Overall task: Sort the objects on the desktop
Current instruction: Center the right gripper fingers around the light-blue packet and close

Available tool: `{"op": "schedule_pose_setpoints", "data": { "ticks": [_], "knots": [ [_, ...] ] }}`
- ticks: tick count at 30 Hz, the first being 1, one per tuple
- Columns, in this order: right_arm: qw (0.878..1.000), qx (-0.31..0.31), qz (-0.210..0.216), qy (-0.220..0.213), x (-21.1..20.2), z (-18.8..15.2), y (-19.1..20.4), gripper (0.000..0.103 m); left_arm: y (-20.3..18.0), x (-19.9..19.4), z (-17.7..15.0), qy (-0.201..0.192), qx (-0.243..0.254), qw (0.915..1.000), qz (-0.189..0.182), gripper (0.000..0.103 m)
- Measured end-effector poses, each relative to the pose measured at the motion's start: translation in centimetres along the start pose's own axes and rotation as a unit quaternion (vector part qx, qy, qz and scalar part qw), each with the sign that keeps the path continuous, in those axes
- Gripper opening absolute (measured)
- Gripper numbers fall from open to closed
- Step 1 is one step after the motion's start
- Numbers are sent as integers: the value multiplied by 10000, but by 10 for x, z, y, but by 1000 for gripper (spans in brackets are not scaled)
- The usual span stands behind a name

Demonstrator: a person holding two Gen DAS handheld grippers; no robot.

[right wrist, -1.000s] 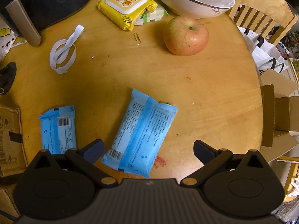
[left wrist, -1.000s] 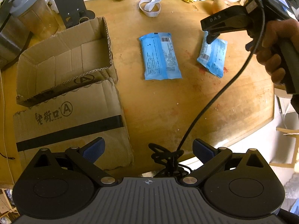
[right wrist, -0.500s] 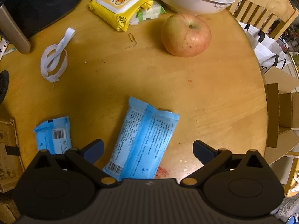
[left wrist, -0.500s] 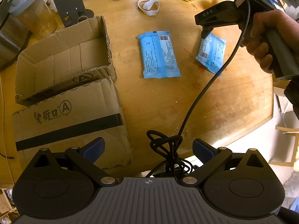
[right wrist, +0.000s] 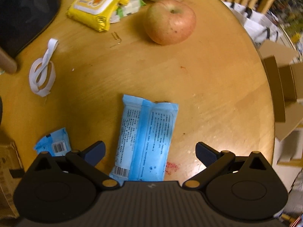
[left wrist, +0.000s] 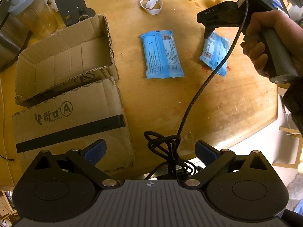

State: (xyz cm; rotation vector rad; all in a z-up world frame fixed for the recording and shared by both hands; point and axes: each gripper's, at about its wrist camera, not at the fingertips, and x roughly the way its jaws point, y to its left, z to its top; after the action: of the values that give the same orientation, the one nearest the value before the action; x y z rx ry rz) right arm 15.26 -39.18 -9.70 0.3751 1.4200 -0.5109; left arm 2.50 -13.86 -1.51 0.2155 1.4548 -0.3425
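Moved closer over right blue packet point(right wrist: 145, 140): right gripper point(right wrist: 149, 149), fingers wide, holding nothing. Left gripper point(left wrist: 150, 150) wide too. Next, lower and pinch; cardboard box point(left wrist: 64, 62) likely.

Left wrist cam looks down from counter point(left wrist: 217, 102) edge, high up. Right wrist cam sits lower, nearer. Both share the two blue packets point(left wrist: 162, 54) point(right wrist: 146, 140).

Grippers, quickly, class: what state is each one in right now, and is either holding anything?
Left gripper: open, holding nothing.
Right gripper: open, holding nothing, with a blue packet lying between its fingers on the table.
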Motion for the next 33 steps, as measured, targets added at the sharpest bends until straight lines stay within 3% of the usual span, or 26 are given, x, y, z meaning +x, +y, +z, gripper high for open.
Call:
{"op": "schedule_pose_setpoints", "data": {
  "ticks": [20,33],
  "knots": [
    [9952,966,-117,55,13,-6,-11,103,1,0,-2,15,-11,10000,8,103],
    [9943,1048,-168,53,33,-4,-1,103,2,2,-2,42,-30,10000,10,103]
  ]
}}
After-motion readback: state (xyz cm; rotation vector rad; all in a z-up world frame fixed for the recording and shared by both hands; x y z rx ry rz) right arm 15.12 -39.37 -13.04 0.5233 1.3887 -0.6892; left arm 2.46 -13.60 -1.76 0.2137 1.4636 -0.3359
